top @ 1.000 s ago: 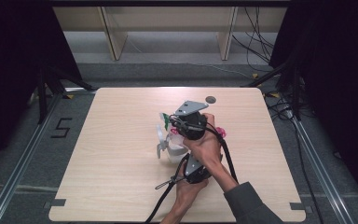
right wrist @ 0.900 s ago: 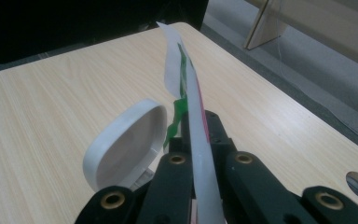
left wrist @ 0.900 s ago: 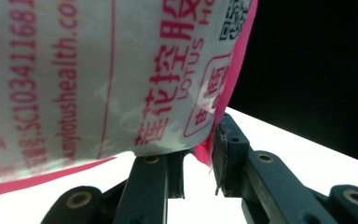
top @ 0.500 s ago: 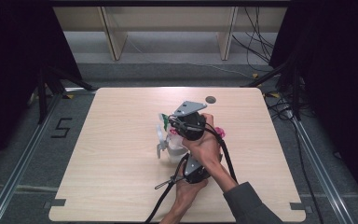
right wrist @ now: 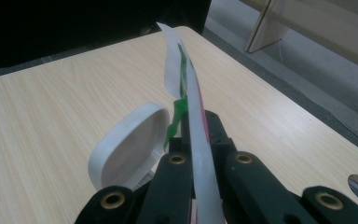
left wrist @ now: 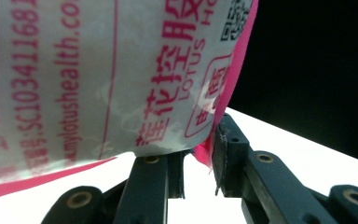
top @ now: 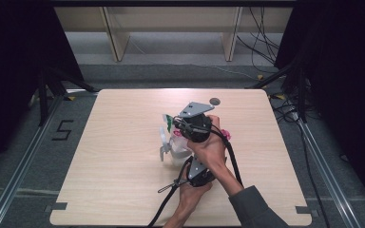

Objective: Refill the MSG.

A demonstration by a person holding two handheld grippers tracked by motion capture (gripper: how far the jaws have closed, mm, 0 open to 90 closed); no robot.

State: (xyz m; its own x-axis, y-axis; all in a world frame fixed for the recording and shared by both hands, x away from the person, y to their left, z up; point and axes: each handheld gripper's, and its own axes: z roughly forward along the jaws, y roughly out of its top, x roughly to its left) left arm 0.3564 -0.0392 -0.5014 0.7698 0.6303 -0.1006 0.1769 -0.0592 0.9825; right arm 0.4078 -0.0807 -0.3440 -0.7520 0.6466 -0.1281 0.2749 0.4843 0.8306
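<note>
A white packet with pink printing and a pink border hangs before the left gripper, whose jaws press on its lower corner. In the right gripper view the packet's thin upper edge, marked green, stands upright between the jaws of the right gripper, which is shut on it. In the high view both hands meet at the table's middle. The right gripper points left under its grey plate, and the left gripper's body sits lower, its jaws hidden under the right hand. A white tub with its lid flipped open stands just left.
The wooden table has bare room on all sides of the hands. A small grey round mark sits near its far edge. Black cables trail toward the near edge. Wooden shelving legs stand beyond the table.
</note>
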